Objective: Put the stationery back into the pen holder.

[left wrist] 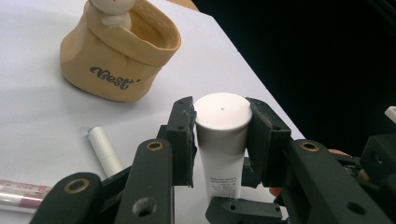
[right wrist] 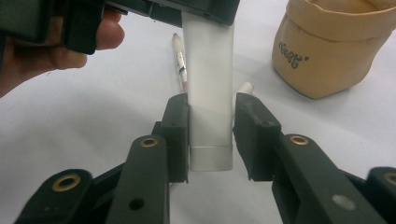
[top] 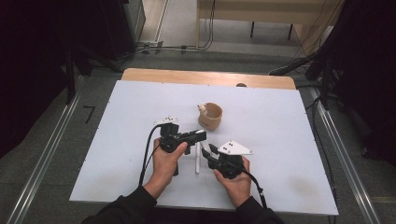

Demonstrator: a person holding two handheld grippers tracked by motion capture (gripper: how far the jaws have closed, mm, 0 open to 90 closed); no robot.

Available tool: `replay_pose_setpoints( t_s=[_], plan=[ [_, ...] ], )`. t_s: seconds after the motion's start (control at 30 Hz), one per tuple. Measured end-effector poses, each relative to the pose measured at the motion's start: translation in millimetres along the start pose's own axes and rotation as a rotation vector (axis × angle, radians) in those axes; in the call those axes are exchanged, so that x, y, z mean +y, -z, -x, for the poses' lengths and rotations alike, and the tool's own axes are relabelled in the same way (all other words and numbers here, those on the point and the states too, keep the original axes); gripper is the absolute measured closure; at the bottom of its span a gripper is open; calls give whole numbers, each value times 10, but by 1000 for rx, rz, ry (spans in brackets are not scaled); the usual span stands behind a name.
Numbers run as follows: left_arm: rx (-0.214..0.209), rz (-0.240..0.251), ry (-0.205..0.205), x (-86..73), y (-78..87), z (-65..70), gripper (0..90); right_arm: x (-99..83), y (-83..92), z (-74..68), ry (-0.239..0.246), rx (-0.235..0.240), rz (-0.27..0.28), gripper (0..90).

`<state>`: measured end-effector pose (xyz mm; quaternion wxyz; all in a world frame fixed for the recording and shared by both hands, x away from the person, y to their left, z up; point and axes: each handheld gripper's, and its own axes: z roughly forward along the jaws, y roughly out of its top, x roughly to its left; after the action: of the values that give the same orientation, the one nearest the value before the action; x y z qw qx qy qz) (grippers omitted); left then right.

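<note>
The white tube (left wrist: pixel 220 140) sits at the centre of the high view, its cap end clamped by the left gripper (left wrist: pixel 220 122), its crimped end between the right gripper (right wrist: pixel 211 126) jaws, left pad touching, right pad just clear. Upper centre, one tan pouch-shaped cup (top: pixel 210 115) holds a small pale figure (left wrist: pixel 111 10). Two slim pens (right wrist: pixel 180 63) lie beneath.

A white board (top: pixel 140 121) covered a wooden table (top: pixel 205 76) at the frame's centre. A tan pouch-shaped holder (top: pixel 210 116) stood on it just above the middle. Below the holder, at centre, lay a slim white stick (top: pixel 197 161). The left gripper view showed a small white cylinder (left wrist: pixel 103 150) and a pink-banded pen (left wrist: pixel 18 193) lying at lower left.
</note>
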<state>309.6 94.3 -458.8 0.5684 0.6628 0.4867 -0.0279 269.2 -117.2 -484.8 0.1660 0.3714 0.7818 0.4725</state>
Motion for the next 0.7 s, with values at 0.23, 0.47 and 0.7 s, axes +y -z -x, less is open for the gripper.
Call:
replay_pose_setpoints(
  t_s=[0.23, 0.47, 0.7],
  plan=[
    [35, 10, -16, 14, 13, -24, 653, -2, -11, 10, -7, 6, -32, 580],
    [63, 37, -19, 80, 68, -81, 653, -8, -18, 8, -3, 1, -66, 524],
    [74, 60, -16, 158, 82, -104, 653, -18, -13, 74, -31, -14, -95, 440]
  ],
)
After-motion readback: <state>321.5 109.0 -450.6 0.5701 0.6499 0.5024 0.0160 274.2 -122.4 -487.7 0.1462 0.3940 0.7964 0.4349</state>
